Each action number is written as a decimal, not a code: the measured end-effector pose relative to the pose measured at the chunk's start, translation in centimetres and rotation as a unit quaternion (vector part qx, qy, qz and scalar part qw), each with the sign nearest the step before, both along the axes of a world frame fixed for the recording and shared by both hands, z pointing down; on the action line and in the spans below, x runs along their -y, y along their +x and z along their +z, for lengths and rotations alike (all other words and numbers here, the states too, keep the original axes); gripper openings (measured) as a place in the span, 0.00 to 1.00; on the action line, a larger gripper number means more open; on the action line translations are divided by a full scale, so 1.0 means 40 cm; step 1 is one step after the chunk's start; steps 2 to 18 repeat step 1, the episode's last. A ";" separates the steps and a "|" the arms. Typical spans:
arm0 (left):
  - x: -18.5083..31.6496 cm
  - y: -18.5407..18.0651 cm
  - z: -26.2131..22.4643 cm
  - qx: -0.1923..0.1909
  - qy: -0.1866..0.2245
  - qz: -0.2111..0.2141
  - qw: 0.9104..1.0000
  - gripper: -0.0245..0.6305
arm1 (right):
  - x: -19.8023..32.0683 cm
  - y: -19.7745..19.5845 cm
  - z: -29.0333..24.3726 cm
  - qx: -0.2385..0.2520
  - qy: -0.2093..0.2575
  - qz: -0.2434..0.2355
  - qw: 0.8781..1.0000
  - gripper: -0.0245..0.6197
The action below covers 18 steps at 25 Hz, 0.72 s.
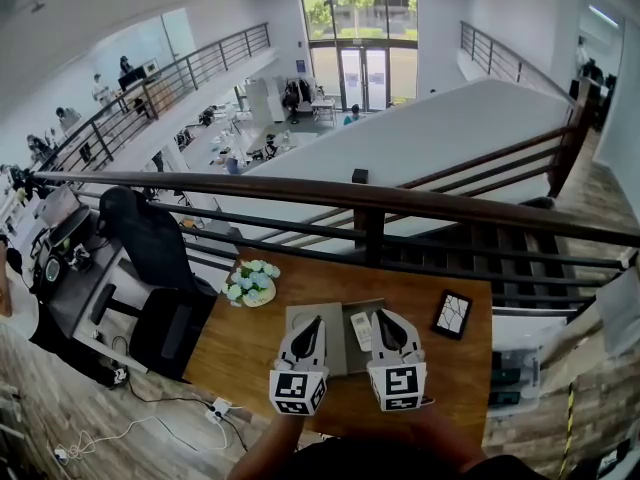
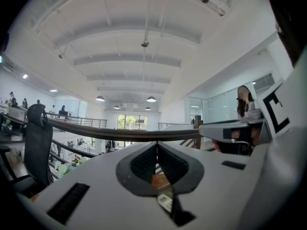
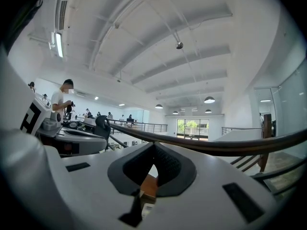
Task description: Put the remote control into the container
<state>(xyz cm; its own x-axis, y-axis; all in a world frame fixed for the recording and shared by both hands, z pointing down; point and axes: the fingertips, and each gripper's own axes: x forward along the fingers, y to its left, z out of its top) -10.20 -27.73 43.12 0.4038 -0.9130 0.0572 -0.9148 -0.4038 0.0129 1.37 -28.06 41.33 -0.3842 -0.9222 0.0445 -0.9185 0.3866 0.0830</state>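
Observation:
A white remote control (image 1: 361,330) lies on the wooden table (image 1: 250,353), over the right part of a flat grey container (image 1: 335,353); whether it rests inside I cannot tell. My left gripper (image 1: 317,321) hovers over the container's left half, its jaws shut and empty. To the right of the remote is my right gripper (image 1: 381,314), also shut with nothing held. In the left gripper view the jaws (image 2: 157,143) meet at the tip, and a bit of the remote (image 2: 165,202) shows below them. The right gripper view shows closed jaws (image 3: 153,145) above the table.
A black phone (image 1: 452,314) lies at the table's right back corner, a bunch of pale flowers (image 1: 250,281) at the left back corner. Behind the table runs a dark railing (image 1: 400,203). A black office chair (image 1: 160,268) stands to the left.

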 end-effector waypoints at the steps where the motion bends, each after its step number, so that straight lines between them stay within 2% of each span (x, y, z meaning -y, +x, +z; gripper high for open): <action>1: -0.001 0.003 0.000 0.000 0.000 0.001 1.000 0.05 | 0.001 0.006 0.001 0.002 -0.003 0.002 1.000 0.08; 18: -0.001 0.003 0.000 0.000 0.000 0.001 1.000 0.05 | 0.001 0.006 0.001 0.002 -0.003 0.002 1.000 0.08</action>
